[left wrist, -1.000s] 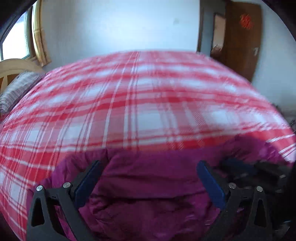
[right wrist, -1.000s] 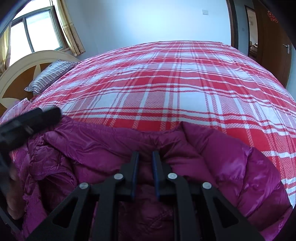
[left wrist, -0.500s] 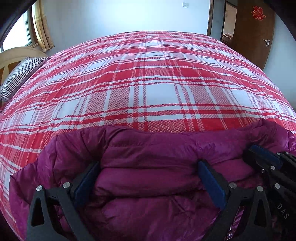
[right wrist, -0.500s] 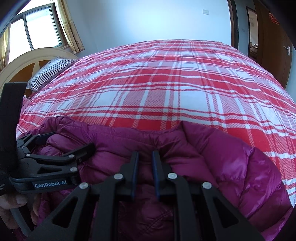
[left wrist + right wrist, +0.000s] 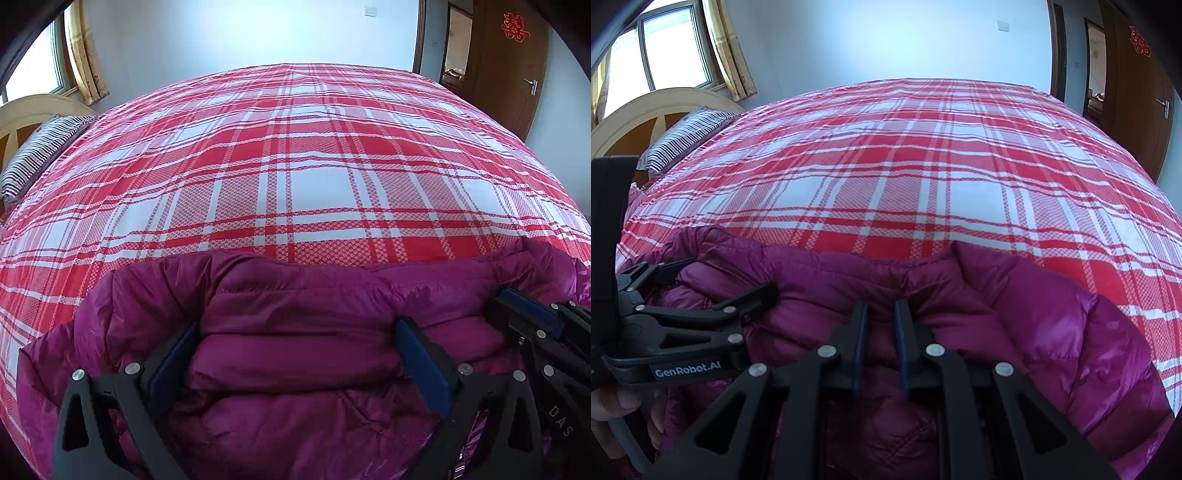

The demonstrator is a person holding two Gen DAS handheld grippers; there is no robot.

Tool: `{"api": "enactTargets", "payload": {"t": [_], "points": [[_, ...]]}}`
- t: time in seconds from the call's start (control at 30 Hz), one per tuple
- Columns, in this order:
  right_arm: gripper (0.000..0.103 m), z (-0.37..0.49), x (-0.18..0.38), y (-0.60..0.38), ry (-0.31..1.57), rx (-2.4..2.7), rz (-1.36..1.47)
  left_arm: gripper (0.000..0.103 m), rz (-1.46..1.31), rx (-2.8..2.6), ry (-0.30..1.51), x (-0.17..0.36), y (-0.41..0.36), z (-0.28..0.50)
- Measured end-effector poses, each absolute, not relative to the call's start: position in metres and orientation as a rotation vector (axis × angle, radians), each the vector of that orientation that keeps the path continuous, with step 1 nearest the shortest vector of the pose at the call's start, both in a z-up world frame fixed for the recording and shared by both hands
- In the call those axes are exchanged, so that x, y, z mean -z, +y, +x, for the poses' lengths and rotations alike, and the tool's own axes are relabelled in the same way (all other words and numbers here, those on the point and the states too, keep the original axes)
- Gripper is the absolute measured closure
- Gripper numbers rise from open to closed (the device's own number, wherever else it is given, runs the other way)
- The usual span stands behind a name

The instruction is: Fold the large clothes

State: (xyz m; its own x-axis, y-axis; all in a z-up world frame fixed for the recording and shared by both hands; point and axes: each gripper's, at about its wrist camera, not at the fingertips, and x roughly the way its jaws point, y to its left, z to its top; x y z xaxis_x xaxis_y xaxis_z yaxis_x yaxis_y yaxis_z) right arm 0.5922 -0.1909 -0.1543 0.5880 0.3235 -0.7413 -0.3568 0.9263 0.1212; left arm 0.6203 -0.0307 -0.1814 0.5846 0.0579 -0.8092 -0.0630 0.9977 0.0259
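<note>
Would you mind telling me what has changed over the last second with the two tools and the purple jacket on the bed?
The left tool has come down onto the purple jacket with its jaws wide open, straddling a puffy fold, and entered the right wrist view at lower left. The right tool has stayed put, pinched shut on the jacket's edge. The jacket remains bunched at the near edge of the plaid bedspread.
</note>
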Motion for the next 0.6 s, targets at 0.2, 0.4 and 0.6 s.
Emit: {"api": "enactTargets", "payload": {"t": [0.2, 0.4, 0.6], "points": [[0.087, 0.5930, 0.1548, -0.1900, 0.857, -0.392, -0.048, 0.001, -0.005, -0.071, 0.943, 0.1811, -0.0312, 0.6204], [0.087, 0.5939, 0.1550, -0.1889, 0.857, -0.389, -0.051, 0.001, -0.005, -0.071, 0.943, 0.1812, -0.0312, 0.6200], [0.087, 0.5939, 0.1551, -0.1874, 0.856, -0.380, -0.069, 0.000, 0.004, -0.077, 0.945, 0.1810, -0.0325, 0.6204]]}}
